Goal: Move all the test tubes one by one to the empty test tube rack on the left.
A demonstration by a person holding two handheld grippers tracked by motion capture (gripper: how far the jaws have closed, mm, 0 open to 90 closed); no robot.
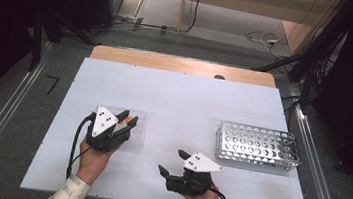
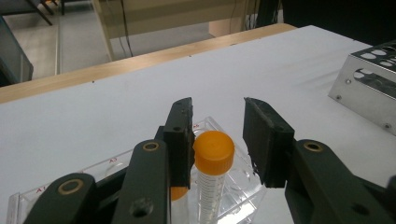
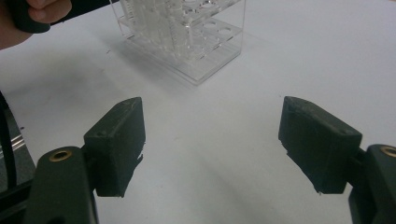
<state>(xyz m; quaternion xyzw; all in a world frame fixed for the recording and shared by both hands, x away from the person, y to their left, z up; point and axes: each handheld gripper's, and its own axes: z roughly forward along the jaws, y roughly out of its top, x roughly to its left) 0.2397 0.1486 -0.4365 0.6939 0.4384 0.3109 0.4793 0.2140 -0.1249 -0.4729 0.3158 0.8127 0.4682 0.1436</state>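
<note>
At the near-left of the white table [image 1: 180, 95], an orange-capped clear plastic tube [image 2: 212, 175] stands upright in a clear acrylic rack [image 2: 233, 186], seated in a hole near the rack's edge. The left gripper [image 2: 217, 128] straddles the tube's cap: one black jaw lies against or just beside its side, the other stands clear, so the jaws are parted and nothing is clamped. That stance reads as either a release after seating the tube or the first moment of taking hold; which, the pictures do not settle. A second orange cap shows low behind the nearer jaw. In the high view the person's left hand [image 1: 92, 158] holds that gripper angled over the rack, and the right gripper [image 1: 169, 162] waits low above bare tabletop with its jaws wide apart and empty, apparently idle. Well apart at the right stands a perforated metal tube rack [image 1: 257, 146], its holes seemingly unfilled, a likely destination or source for tubes.
</note>
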